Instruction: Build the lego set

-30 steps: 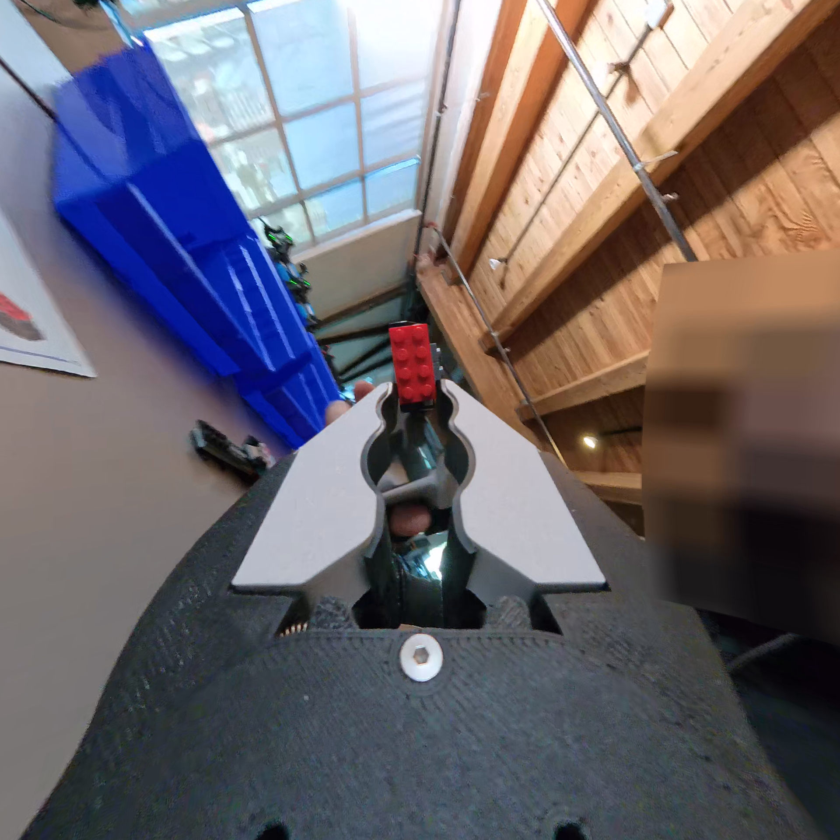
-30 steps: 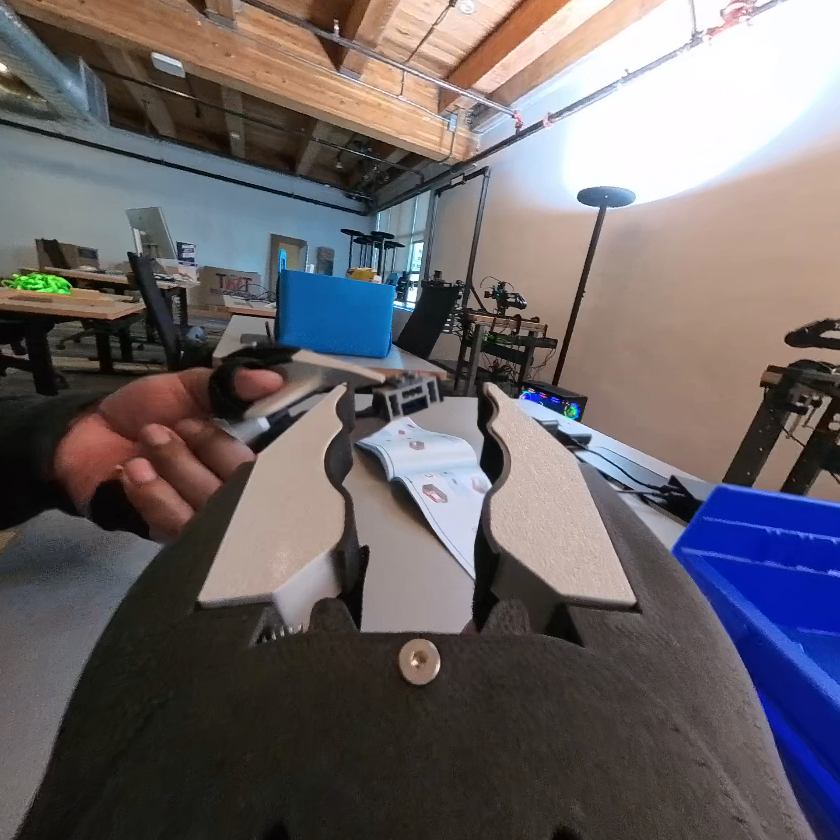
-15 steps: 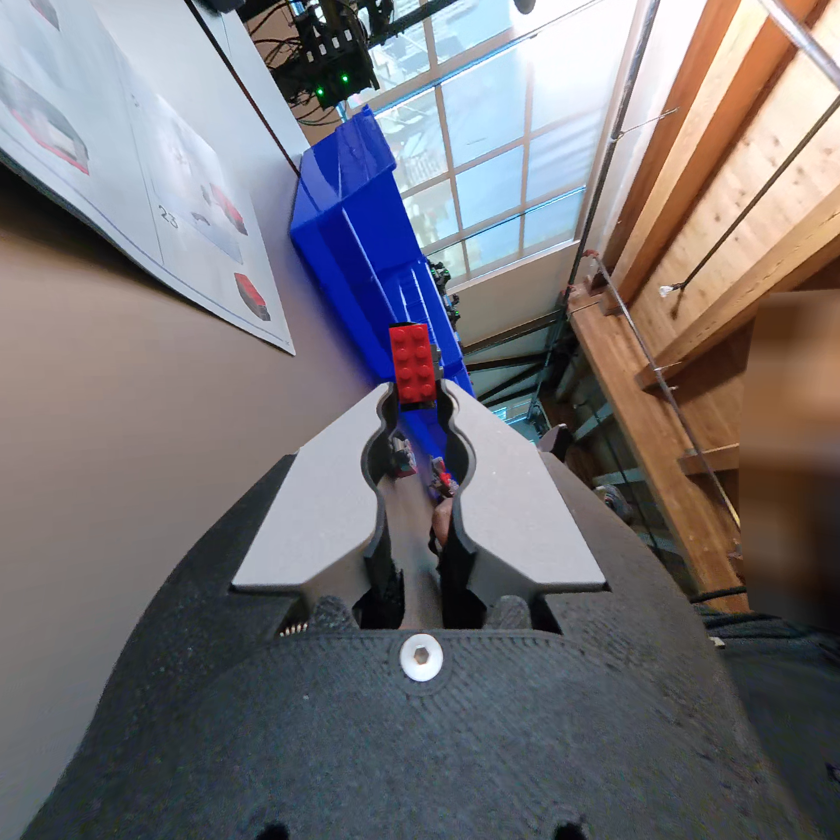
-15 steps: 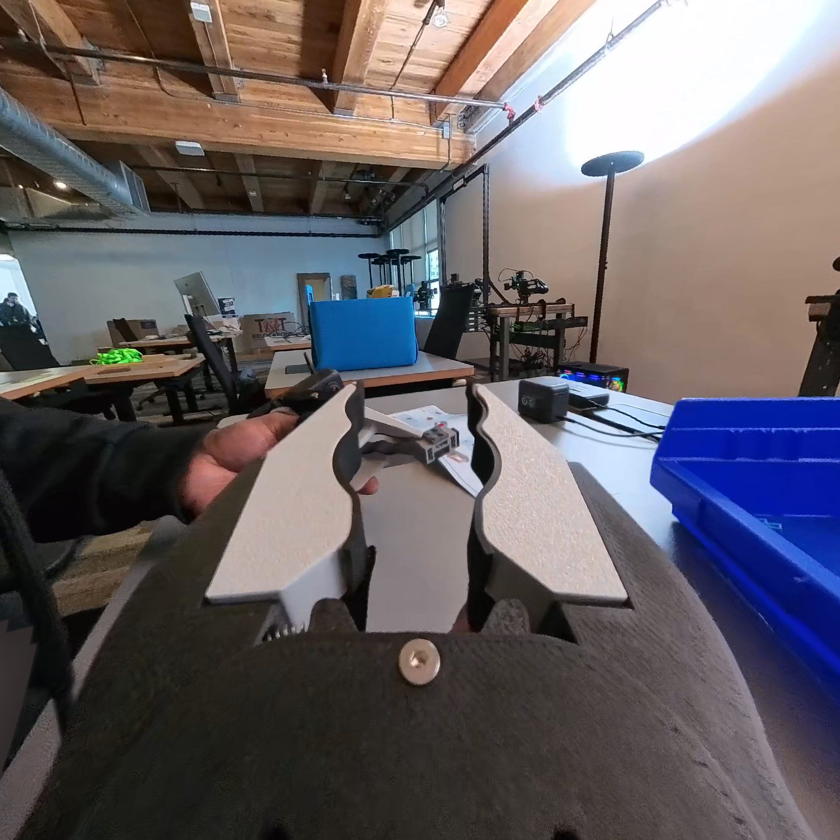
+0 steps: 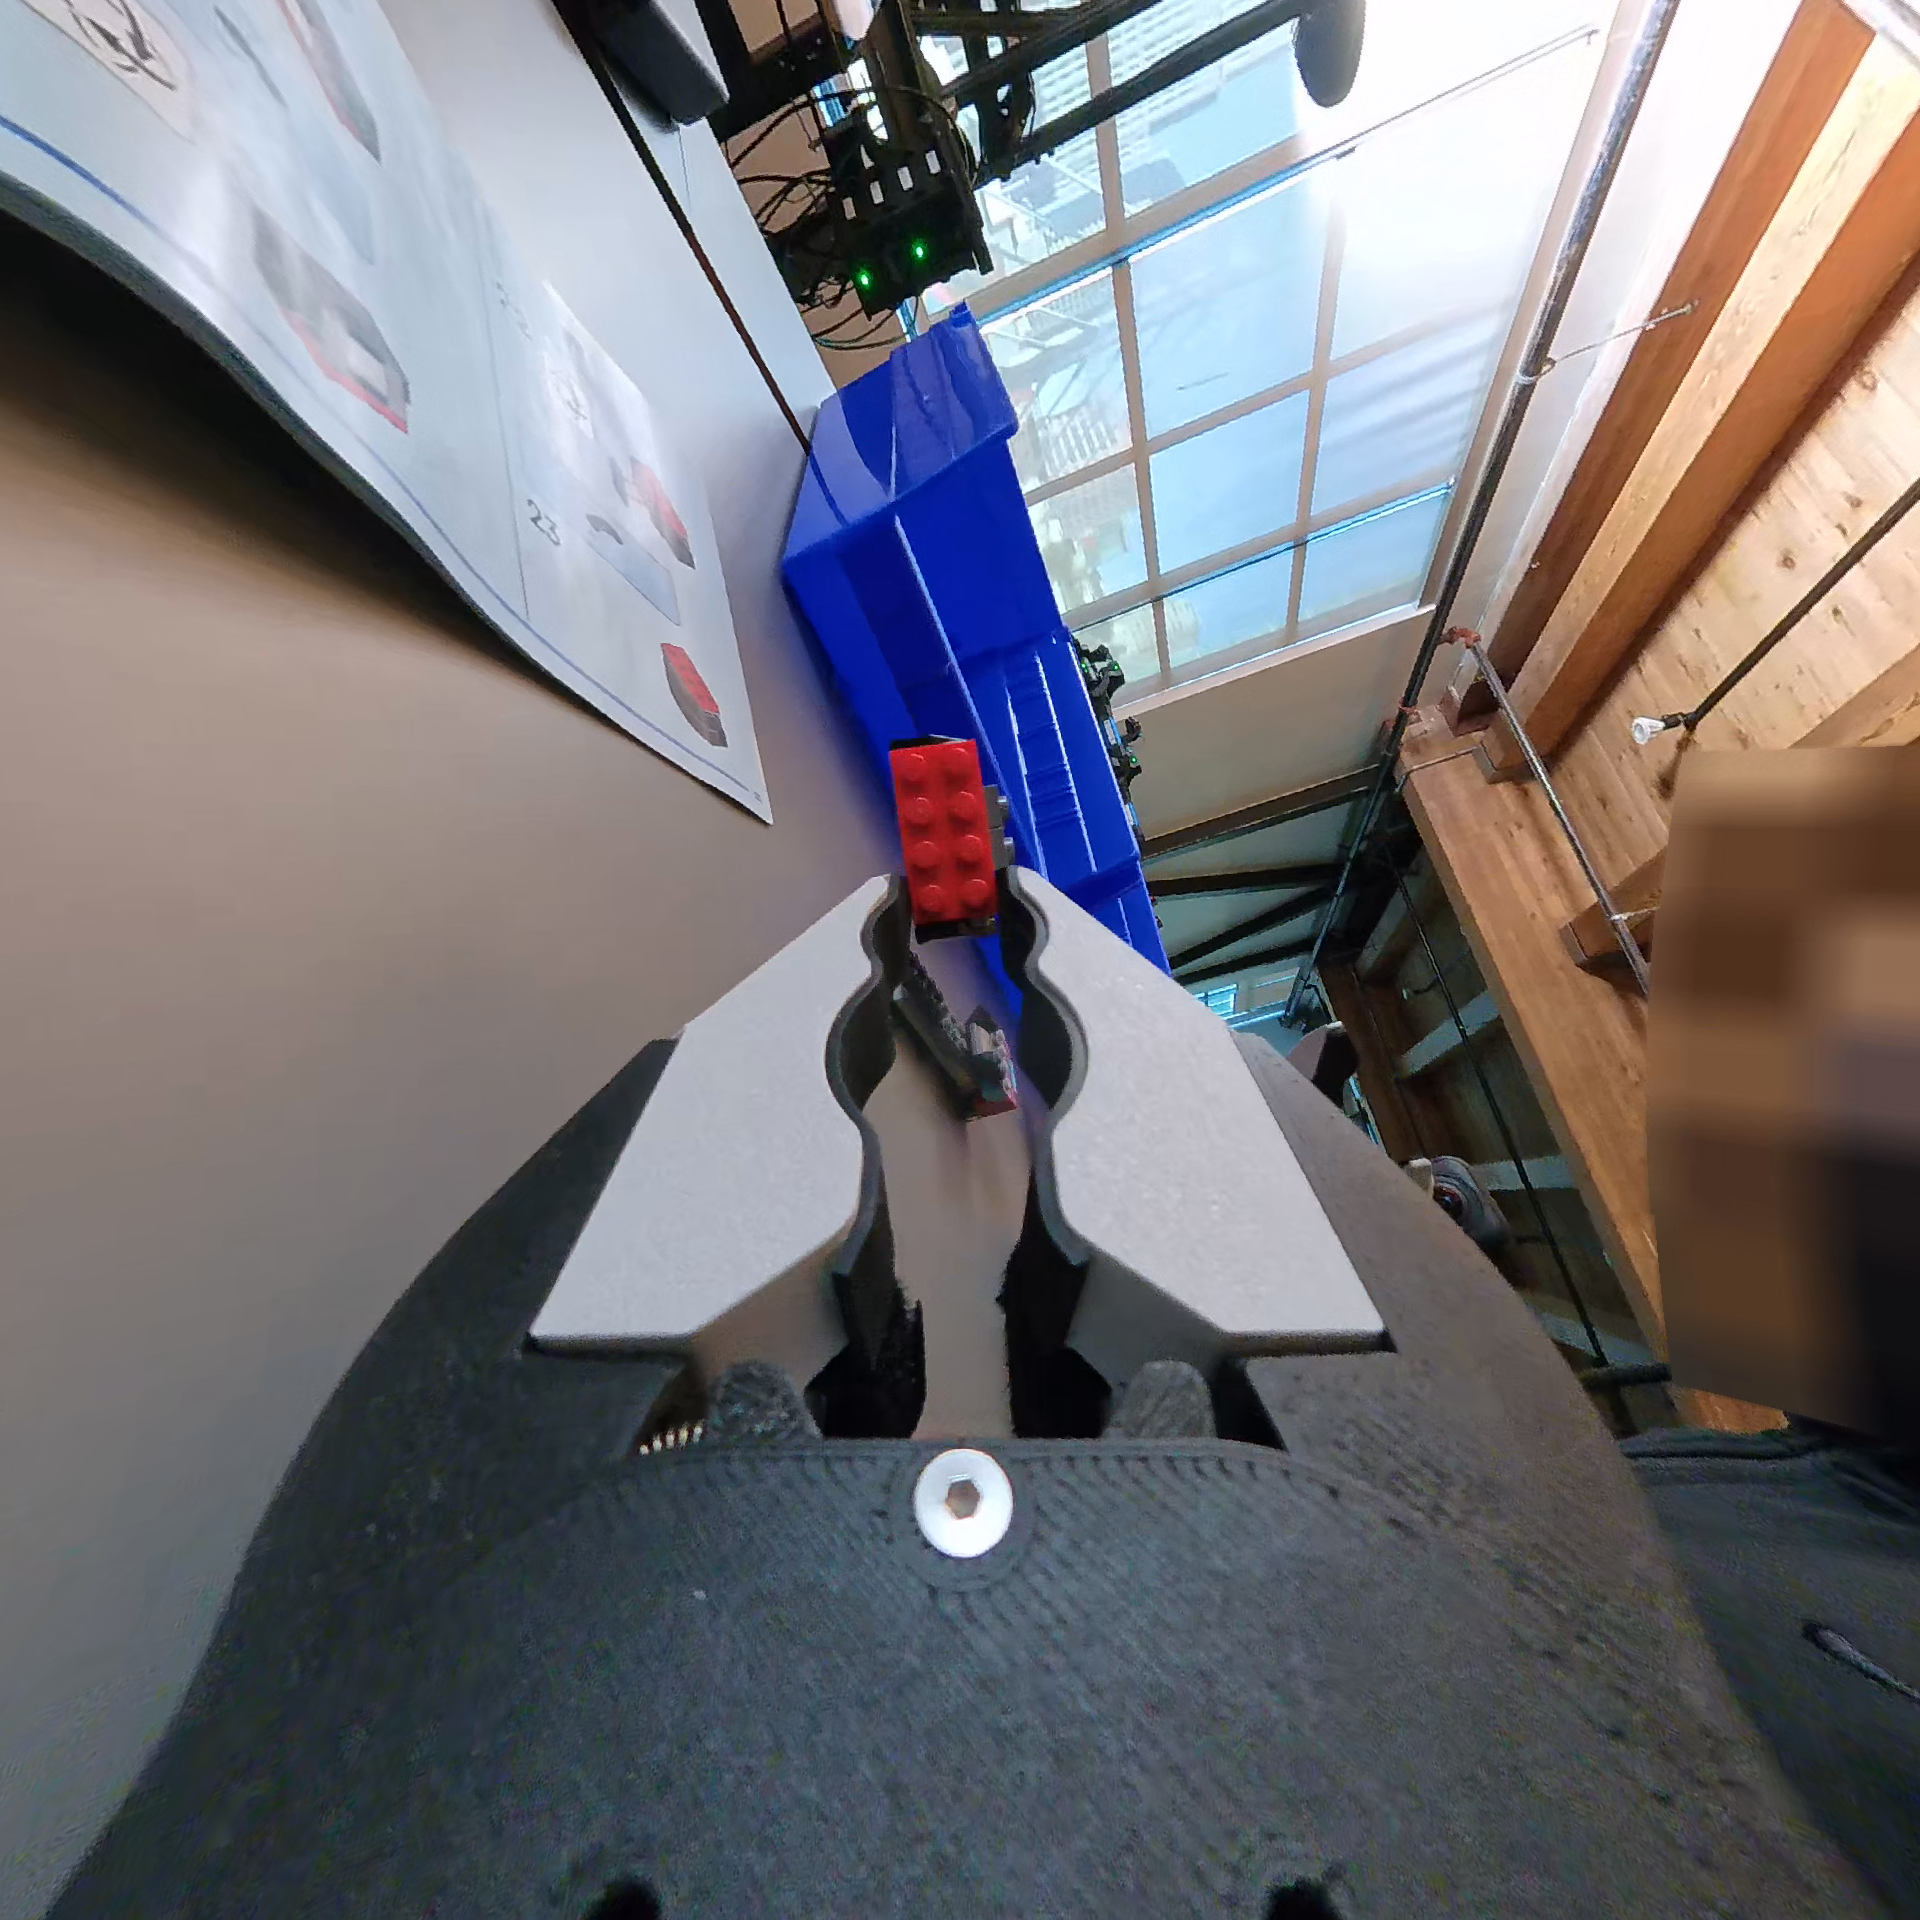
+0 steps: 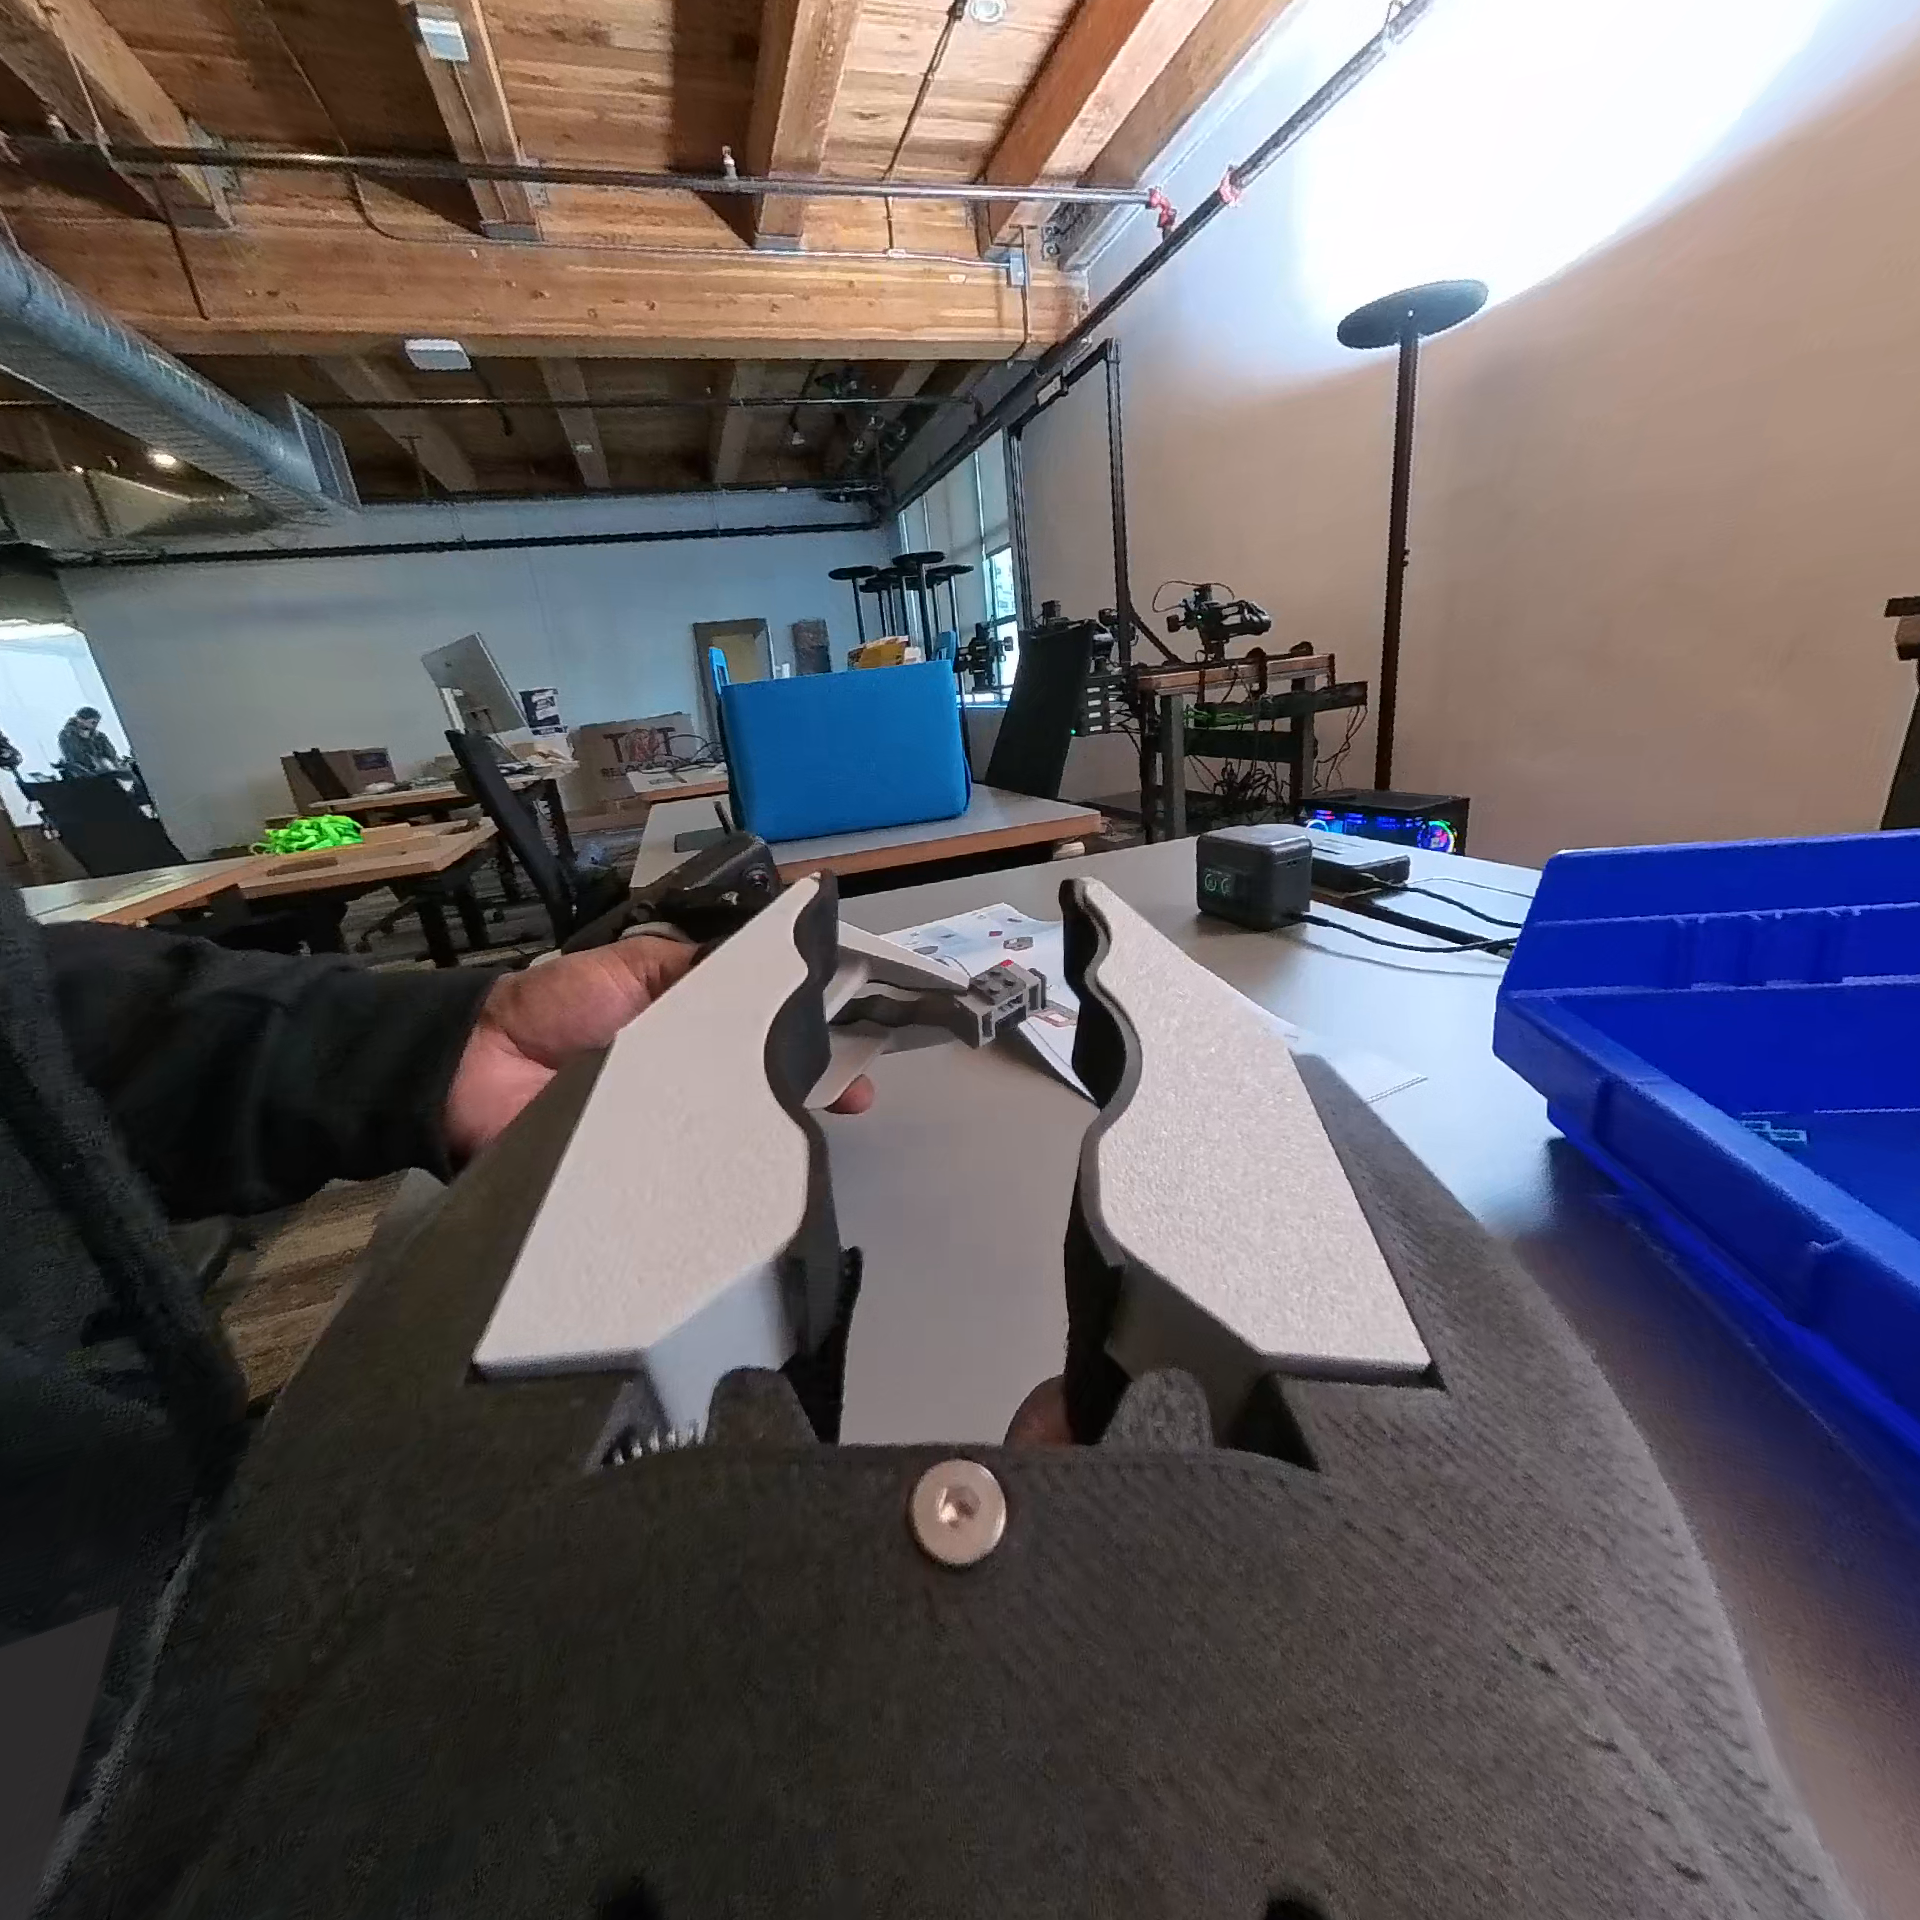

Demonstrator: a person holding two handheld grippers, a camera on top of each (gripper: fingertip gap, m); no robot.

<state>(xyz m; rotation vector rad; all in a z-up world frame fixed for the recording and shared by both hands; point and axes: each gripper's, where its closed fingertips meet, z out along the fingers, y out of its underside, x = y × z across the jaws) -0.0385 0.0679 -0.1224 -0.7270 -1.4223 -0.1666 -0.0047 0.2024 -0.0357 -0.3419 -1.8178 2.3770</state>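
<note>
Assembly is at an early stage, in my judgement. Left gripper [image 5: 951, 899] pinches a small red brick stack [image 5: 943, 840] at frame centre; right gripper [image 6: 948, 914] stands open, empty. Instruction booklet [image 5: 447, 416], upper left, shows more steps; blue bin [image 6: 1714, 997] at right.

- The left gripper [image 5: 951, 883], clamped on the red brick [image 5: 943, 844], swings down toward the table [image 5: 312, 935]; the wooden ceiling that filled the left wrist view a second ago now sits only at 3 o'clock
- The instruction booklet [image 5: 436, 416], a sliver at 9 o'clock before, now spreads across 10 to 11 o'clock
- The blue bin [image 5: 935, 540] shifts from 10 o'clock to 12 o'clock
- In the right wrist view, the left gripper [image 6: 1013, 1003] moves from 10 o'clock inward between the wide-apart fingers [image 6: 1226, 1164] of the right gripper [image 6: 951, 914]
- There, the bin [image 6: 1714, 997] climbs toward 3 o'clock
</note>
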